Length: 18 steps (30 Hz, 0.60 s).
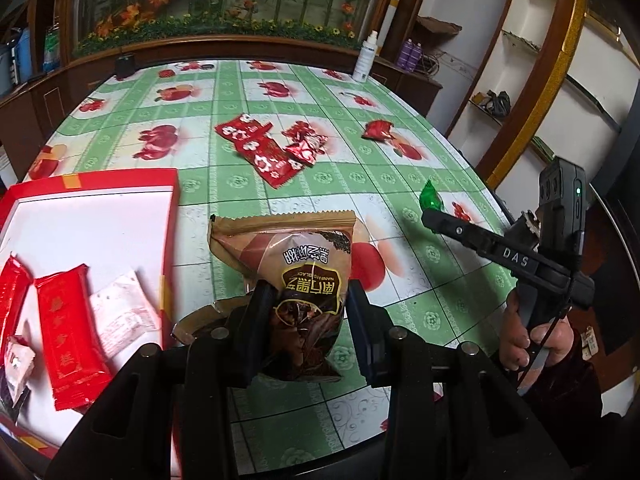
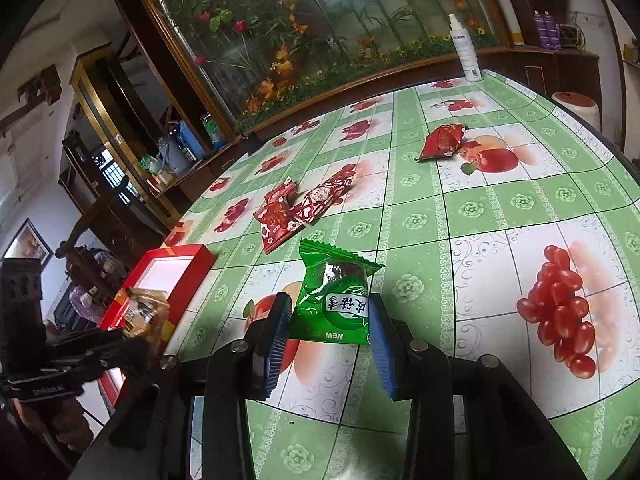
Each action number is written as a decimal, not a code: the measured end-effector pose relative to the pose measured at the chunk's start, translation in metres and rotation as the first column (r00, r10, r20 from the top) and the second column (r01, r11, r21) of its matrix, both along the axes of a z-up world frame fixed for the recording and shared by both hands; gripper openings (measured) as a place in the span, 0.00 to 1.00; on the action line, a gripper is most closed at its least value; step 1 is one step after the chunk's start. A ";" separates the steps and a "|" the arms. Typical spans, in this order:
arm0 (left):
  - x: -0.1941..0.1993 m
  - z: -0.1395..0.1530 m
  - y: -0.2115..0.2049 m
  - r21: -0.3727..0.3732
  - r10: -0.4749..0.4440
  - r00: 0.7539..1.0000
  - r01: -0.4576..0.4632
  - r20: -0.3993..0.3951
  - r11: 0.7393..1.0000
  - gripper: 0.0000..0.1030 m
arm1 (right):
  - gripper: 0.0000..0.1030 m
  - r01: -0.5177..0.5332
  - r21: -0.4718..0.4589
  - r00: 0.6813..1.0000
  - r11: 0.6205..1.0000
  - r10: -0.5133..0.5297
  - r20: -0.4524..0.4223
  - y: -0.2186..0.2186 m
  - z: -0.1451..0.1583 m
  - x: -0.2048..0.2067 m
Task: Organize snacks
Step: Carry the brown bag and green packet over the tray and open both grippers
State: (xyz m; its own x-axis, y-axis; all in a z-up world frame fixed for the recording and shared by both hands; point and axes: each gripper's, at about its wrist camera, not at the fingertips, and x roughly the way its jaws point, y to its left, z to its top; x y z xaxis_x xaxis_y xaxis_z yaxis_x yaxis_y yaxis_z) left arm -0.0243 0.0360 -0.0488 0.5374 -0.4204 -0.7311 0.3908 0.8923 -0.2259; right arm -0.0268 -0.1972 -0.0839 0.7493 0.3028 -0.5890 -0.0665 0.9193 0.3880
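The worktop (image 1: pixel 320 184) wears a slick green-checked oilcloth, on which loose packets lie flat. At nine o'clock in the left view sits the shallow red cardboard box (image 1: pixel 120 184), already holding flat red wrappers, likely the sorting place. The left gripper (image 1: pixel 306 312) has its fingers pinched on a crinkly brown bag (image 1: pixel 288 248) just beside the box. The right gripper (image 2: pixel 330 320) clamps a glossy green packet (image 2: pixel 334 300), lifted for carrying.
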 end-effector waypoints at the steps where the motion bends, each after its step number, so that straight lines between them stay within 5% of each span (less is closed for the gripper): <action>1: 0.000 0.001 0.003 0.003 0.009 1.000 -0.009 0.005 1.000 0.34 | 0.38 0.000 -0.014 1.000 1.000 0.000 -0.001 0.002 0.001 0.000; 18: -0.006 0.005 0.088 0.019 0.214 0.974 -0.216 0.068 0.976 0.34 | 0.38 -0.160 -0.102 0.987 0.982 0.159 -0.019 0.096 -0.002 0.012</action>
State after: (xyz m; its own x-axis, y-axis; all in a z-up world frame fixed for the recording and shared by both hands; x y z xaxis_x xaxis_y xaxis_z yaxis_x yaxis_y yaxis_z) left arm -0.0304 0.1240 -0.0437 0.6602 -0.2713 -0.7004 0.2022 0.9622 -0.1822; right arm -0.0152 -0.1011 -0.0856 0.6898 0.3552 -0.6308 -0.2120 0.9323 0.2931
